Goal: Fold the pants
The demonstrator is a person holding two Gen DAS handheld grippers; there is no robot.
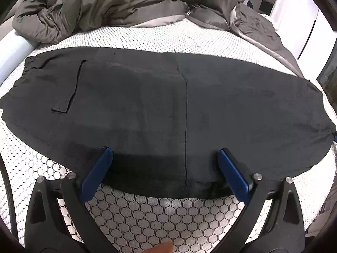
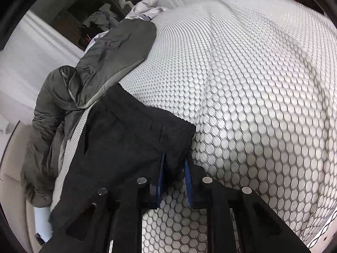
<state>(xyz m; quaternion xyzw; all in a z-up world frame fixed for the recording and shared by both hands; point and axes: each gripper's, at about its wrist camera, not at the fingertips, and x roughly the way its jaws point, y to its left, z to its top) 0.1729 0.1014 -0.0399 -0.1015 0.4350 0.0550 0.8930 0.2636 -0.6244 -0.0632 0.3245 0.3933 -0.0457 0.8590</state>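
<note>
left wrist: close, angled down | right wrist: likewise | shared: pants (image 1: 168, 105), mattress (image 1: 168, 221)

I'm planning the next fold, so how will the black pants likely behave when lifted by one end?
The black pants would probably sag and drape: they lie limp and flat on the mattress. The end bunched between the pads of the right gripper suggests soft cloth. Their matte, fuzzy surface looks unlikely to slip.
</note>
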